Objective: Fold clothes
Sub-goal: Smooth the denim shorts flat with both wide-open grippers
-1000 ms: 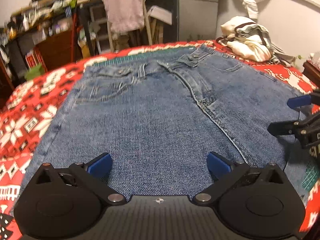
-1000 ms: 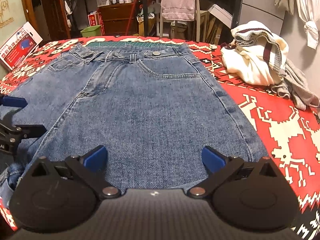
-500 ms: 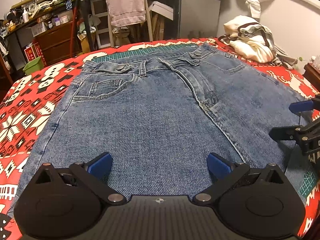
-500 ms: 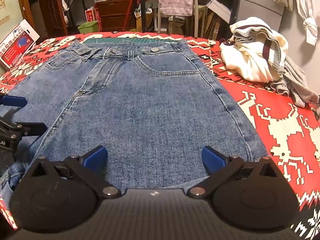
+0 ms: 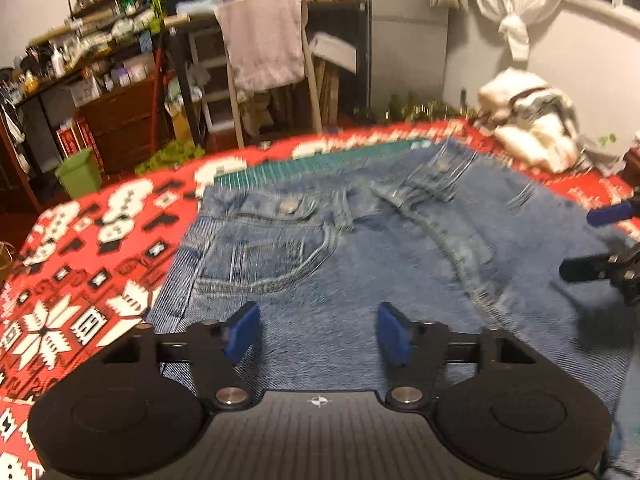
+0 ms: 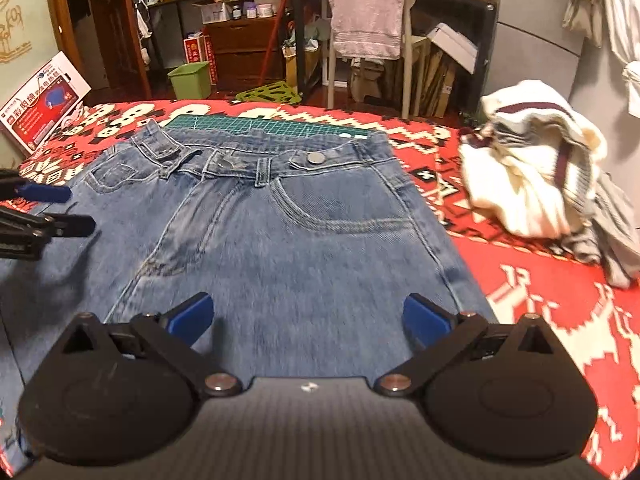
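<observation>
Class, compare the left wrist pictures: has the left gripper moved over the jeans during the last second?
Yes. The left gripper has advanced toward the waistband: the jeans pocket and button now sit much nearer its fingers, and the view is motion-blurred. Its jaws have also narrowed.

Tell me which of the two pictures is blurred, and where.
Left wrist view: motion blur smears the blue denim jeans and the red patterned cloth; the left gripper stays sharp. Right wrist view: mostly sharp, jeans seams clear.

Ahead of the left gripper (image 5: 319, 332), the jeans (image 5: 400, 264) smear with motion blur; their legs run out below both views.
</observation>
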`<control>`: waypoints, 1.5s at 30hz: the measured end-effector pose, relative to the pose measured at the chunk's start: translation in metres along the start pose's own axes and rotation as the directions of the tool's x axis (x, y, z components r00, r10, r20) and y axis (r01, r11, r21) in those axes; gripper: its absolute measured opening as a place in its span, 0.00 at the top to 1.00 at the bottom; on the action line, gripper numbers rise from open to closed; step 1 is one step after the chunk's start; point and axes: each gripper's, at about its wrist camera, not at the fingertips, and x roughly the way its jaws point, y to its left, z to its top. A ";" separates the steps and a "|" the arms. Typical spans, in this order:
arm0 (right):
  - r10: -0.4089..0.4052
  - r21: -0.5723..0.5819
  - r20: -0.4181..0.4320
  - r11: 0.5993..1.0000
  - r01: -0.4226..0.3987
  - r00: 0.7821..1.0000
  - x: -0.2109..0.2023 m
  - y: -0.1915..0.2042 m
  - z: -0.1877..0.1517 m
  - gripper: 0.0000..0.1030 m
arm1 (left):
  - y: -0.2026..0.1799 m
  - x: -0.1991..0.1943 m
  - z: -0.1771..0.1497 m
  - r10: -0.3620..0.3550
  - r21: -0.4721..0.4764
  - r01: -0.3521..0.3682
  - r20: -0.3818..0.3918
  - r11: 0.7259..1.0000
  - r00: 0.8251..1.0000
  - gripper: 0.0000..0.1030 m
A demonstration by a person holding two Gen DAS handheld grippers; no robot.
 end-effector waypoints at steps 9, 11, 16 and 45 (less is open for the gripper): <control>0.002 -0.022 -0.037 1.000 -0.003 0.999 0.001 0.000 -0.024 0.00 | 0.005 -0.004 -0.019 -0.022 -0.020 0.021 -0.030 1.000 0.999 0.17; 0.001 -0.020 -0.042 1.000 -0.002 0.999 -0.006 0.000 -0.031 0.00 | 0.005 -0.010 -0.024 -0.021 -0.012 0.021 -0.035 1.000 0.999 0.16; 0.000 -0.015 -0.051 1.000 -0.001 0.999 -0.025 -0.001 -0.048 0.00 | 0.010 -0.023 -0.038 -0.027 -0.041 0.024 -0.061 0.999 0.998 0.15; -0.022 0.005 -0.003 1.000 0.022 1.000 -0.016 0.016 -0.044 0.00 | -0.007 -0.028 -0.051 -0.029 -0.046 0.027 -0.047 0.999 0.998 0.00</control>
